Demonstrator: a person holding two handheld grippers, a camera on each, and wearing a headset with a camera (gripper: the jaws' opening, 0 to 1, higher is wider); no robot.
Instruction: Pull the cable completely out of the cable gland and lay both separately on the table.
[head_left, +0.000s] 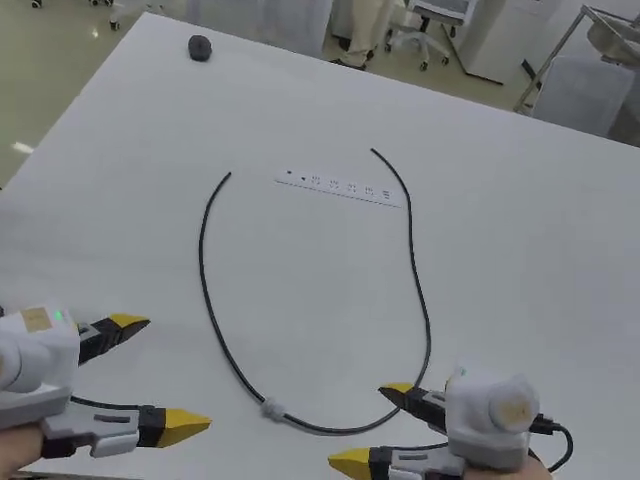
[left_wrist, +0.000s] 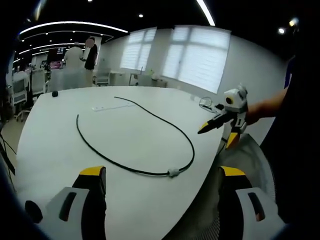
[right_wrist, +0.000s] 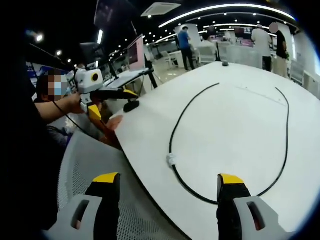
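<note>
**A:** Which gripper is nearer the work?

**B:** In the head view the left gripper (head_left: 178, 372) is at the near left and the right gripper (head_left: 355, 426) at the near right. Both have their fingers spread wide and hold nothing. The cable gland (head_left: 268, 408) lies on the tabletop (head_left: 520, 250) between them, at the near bend of the cable (head_left: 207, 290). It is somewhat closer to the left gripper's fingers.

**A:** How does the cable run through it?

**B:** At the gland it runs roughly left to right along the near edge, dipping slightly nearer toward the right. I'd judge the pull should follow that line: one gripper on the gland, the other on the cable just beside it.

**A:** And farther out?

**B:** The cable's two legs climb away in a tall U, and both free ends lie far off. A printed strip (head_left: 340, 188) sits between those ends. A dark round object (head_left: 200, 47) lies well beyond, at the far left.

**A:** What do the gripper views add?

**B:** Each shows the other gripper hanging off the tabletop's near edge, not over it. They also show the gland as a pale bead threaded on the cable. The head view alone shows the two far ends laid out from above.
</note>
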